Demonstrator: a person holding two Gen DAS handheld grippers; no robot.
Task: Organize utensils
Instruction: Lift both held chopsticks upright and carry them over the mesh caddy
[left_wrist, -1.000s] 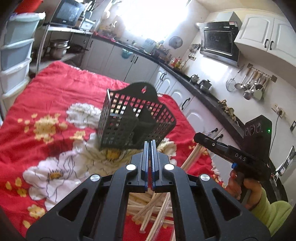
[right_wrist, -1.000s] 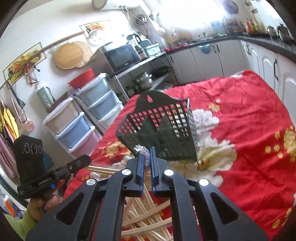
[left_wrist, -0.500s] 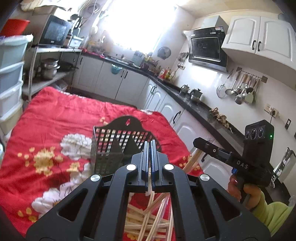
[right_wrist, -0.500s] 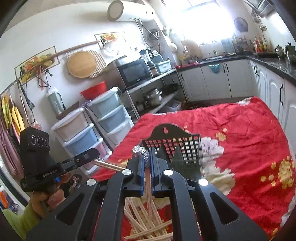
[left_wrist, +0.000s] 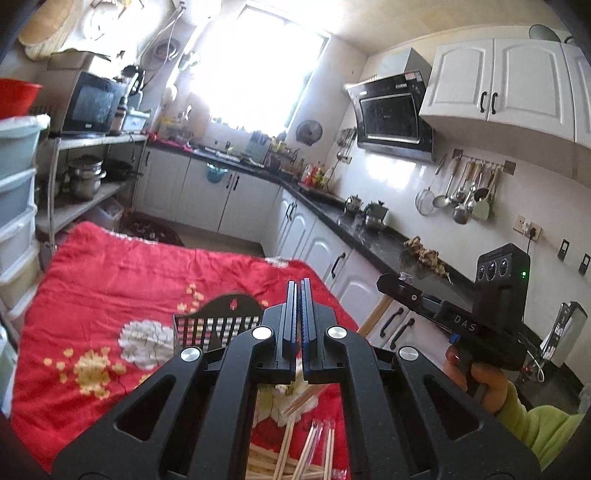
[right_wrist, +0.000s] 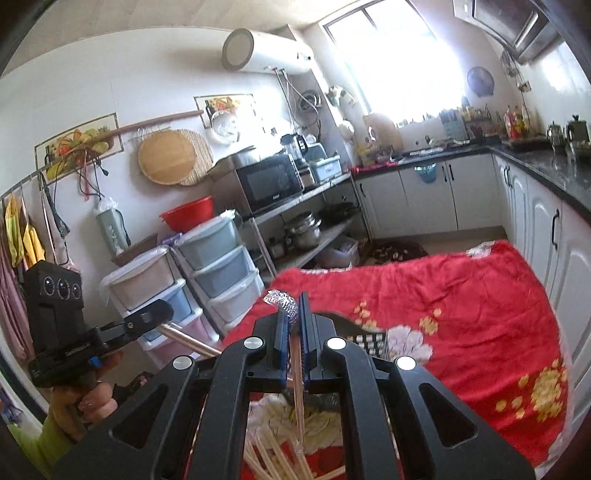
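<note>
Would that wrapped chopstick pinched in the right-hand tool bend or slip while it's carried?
It probably stays stiff: the wrapped chopstick hangs straight below the right gripper. It may be slippery, since a crinkly clear wrapper bunches above the shut jaws. It looks light and thin, like the loose chopsticks on the red cloth.

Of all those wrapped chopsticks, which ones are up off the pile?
The pair pinched in the right tongs: these wrapped chopsticks hang down from the shut pads, crinkled wrapper end poking above. The other chopsticks lie loose on the red cloth.
</note>
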